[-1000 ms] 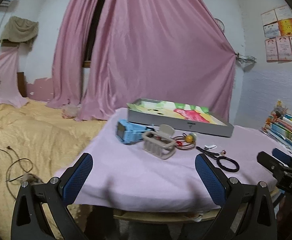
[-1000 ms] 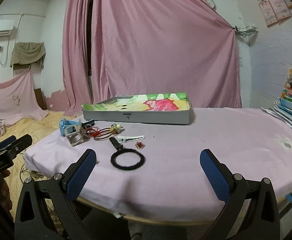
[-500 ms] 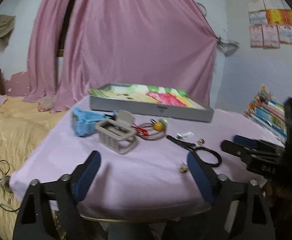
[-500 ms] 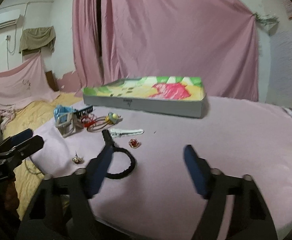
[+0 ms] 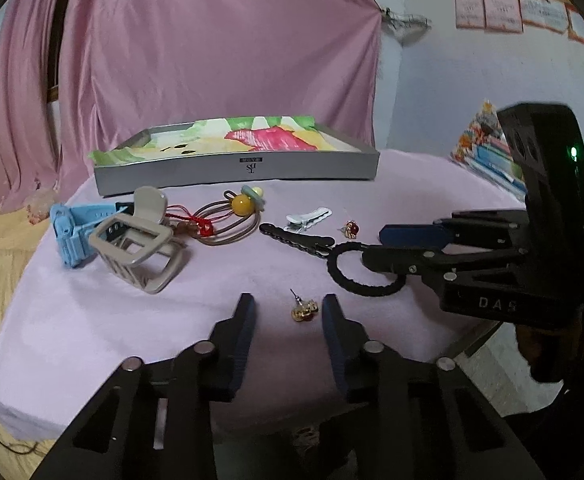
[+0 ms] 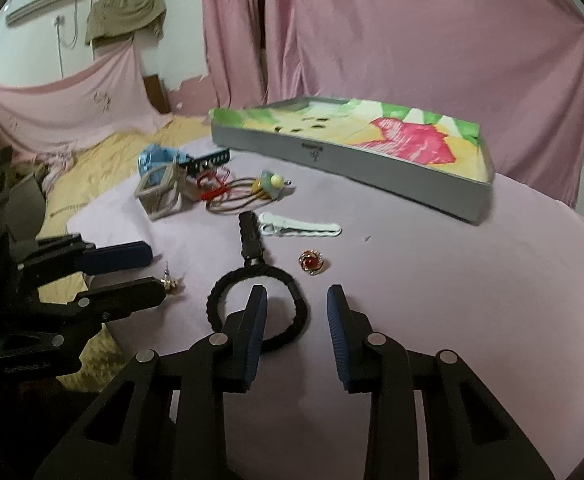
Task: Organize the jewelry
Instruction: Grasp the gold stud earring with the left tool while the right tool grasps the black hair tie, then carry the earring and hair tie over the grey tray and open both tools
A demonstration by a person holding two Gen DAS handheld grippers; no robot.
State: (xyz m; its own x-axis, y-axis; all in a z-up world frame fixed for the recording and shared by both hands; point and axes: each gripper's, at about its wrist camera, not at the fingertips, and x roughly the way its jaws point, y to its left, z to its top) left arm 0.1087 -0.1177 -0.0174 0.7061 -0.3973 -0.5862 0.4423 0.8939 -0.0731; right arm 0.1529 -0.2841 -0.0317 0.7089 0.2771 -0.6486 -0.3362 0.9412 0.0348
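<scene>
A grey tray (image 5: 236, 168) with a flowered lining is sitting at the back of the pink cloth (image 5: 92, 320) covering the table. In front of it are lying a blue watch (image 5: 70, 234), a beige hair claw (image 5: 140, 248), brown hair ties with a yellow bead (image 5: 232, 216), a white clip (image 5: 308, 216), a black clip (image 5: 296, 240), a black hair tie (image 6: 260, 312) and a red-stoned earring (image 6: 311, 262).

The left gripper (image 5: 288, 312) is hovering low over the near edge with its jaws narrowed but apart, having just been closing; a small gold earring (image 5: 303, 309) is lying between the fingertips, and no pad is clearly pressing it. The right gripper (image 6: 296, 312) is likewise half spread, its jaws just having been closing, holding nothing; its left finger is overlapping the black hair tie's ring, and the red-stoned earring is lying just beyond the tips.

In the right wrist view the left gripper's finger is covering part of the gold earring. Books (image 5: 488, 156) at the right are cut off.
</scene>
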